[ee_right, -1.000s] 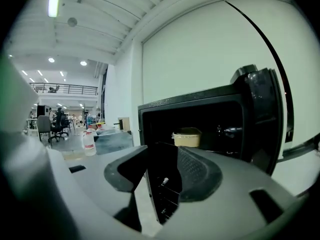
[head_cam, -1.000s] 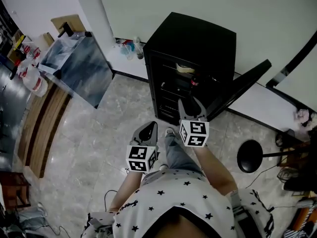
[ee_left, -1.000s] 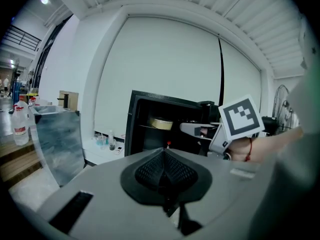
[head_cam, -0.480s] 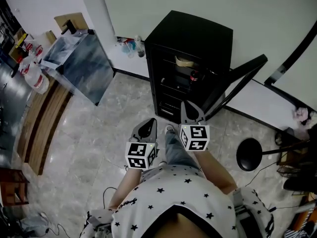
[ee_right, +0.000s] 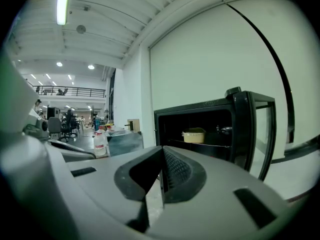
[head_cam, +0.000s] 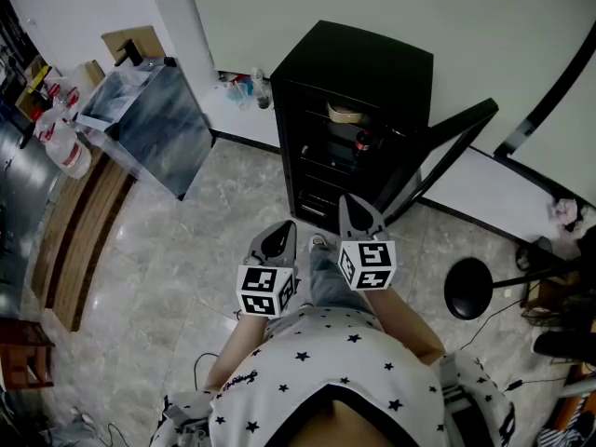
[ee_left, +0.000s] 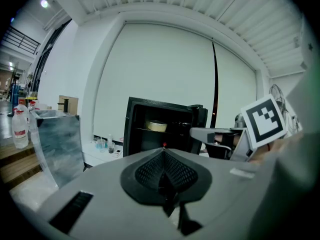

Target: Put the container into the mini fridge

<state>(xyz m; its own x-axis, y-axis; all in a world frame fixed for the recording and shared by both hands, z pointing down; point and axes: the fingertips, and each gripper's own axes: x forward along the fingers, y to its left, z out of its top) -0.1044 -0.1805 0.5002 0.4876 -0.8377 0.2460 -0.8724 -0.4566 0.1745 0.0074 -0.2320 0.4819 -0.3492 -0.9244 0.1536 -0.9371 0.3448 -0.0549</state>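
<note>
Drawn back a little from the mini fridge [head_cam: 363, 63] since a second ago, right tongs [ee_right: 161, 176] snapped together on nothing. Left tongs [ee_left: 164, 173] just beside, likewise pressed together and empty. Beyond, a wide-open door [head_cam: 447, 152]; deeper in, on the upper shelf, the container [ee_right: 194, 135], already placed. Probably only the closing left: nudge the door's free edge with the right tongs, swing it smoothly, stay clear of the shelf.

right hand-held gripper [ee_right: 161, 154]: jaws together, empty | container [ee_right: 194, 135]: on shelf [ee_right: 220, 145] inside mini fridge [ee_right: 195, 108] | door [ee_right: 252, 134]: open
</note>
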